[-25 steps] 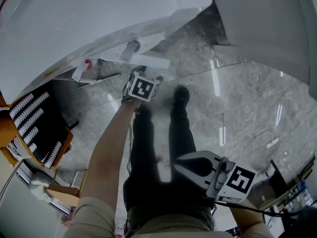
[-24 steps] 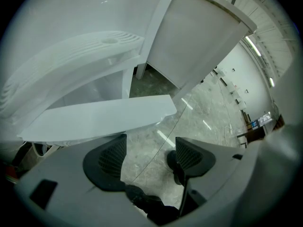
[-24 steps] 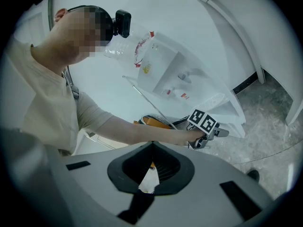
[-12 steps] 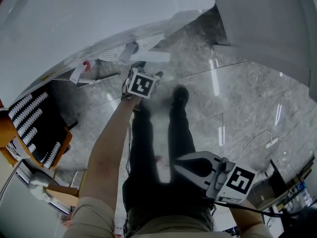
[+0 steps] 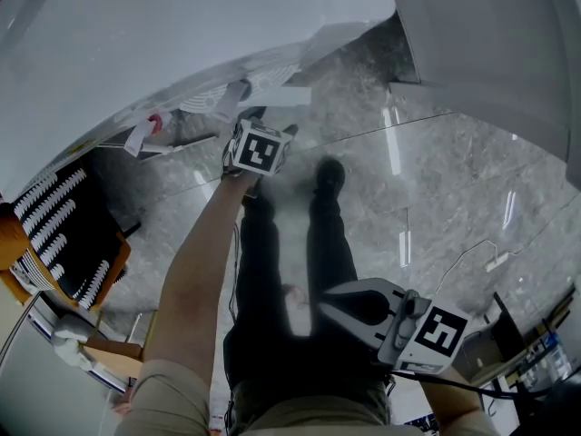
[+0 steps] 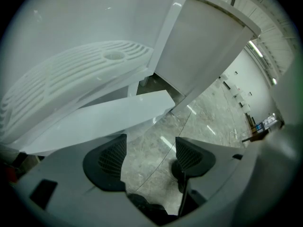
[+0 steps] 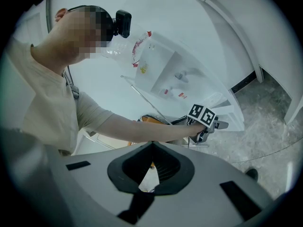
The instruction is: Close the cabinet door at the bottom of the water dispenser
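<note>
The white water dispenser (image 5: 136,44) fills the upper left of the head view, with its ribbed drip tray (image 5: 227,94) sticking out. Below the tray, the white cabinet door (image 5: 292,96) stands partly swung out over the floor. My left gripper (image 5: 270,121) is held out on a straight arm right at the door, open, with nothing between its jaws. In the left gripper view the door (image 6: 109,119) lies just past the left gripper's (image 6: 149,145) pads, under the drip tray (image 6: 85,74). My right gripper (image 5: 320,300) hangs low by my legs, shut and empty.
An orange chair with a black-and-white striped cushion (image 5: 64,234) stands at the left. A white partition (image 5: 490,34) rises at the upper right. My legs and shoe (image 5: 331,175) stand on the grey marble floor (image 5: 436,180). Cables and gear (image 5: 536,352) lie at the lower right.
My left gripper has edged forward toward the dispenser, and the cabinet door has swung a little closer to the dispenser body. The right gripper has stayed put.
</note>
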Demonstrator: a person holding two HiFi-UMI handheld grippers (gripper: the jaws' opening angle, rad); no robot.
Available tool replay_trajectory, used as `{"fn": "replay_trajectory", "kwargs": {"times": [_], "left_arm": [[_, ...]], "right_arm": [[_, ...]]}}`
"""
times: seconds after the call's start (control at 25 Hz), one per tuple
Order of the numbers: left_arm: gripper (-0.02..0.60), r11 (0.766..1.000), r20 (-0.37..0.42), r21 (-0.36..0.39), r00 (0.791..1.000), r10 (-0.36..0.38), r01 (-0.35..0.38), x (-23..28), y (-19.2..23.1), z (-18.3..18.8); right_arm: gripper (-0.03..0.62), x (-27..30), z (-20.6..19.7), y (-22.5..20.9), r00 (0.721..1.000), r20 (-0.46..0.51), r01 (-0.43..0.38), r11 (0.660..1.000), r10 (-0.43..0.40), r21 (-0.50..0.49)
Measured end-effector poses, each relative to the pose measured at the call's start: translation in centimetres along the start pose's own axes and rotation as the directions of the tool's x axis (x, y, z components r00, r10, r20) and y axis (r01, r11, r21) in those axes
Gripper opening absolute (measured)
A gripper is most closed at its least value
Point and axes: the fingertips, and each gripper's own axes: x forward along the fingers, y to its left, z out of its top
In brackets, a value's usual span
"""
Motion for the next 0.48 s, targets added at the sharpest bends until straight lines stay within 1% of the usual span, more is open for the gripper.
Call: {"fn": "replay_trajectory", "kwargs": {"times": [0.28, 0.48], "left_arm": [[0.313, 1.000, 0.029, -0.007, 0.999, 0.025, -0.025, 0.0, 0.8, 0.9], [0.311, 0.999, 0.042, -0.008, 0.998, 0.037, -0.036, 0.0, 1.4, 1.4]], "right_arm": [[0.015, -0.5, -0.1, -0.3, 1.000, -0.002, 0.011, 1.000, -0.011, 0.003], [0.015, -0.1, 0.0, -0.3, 1.000, -0.004, 0.005, 1.000, -0.005, 0.003]]}}
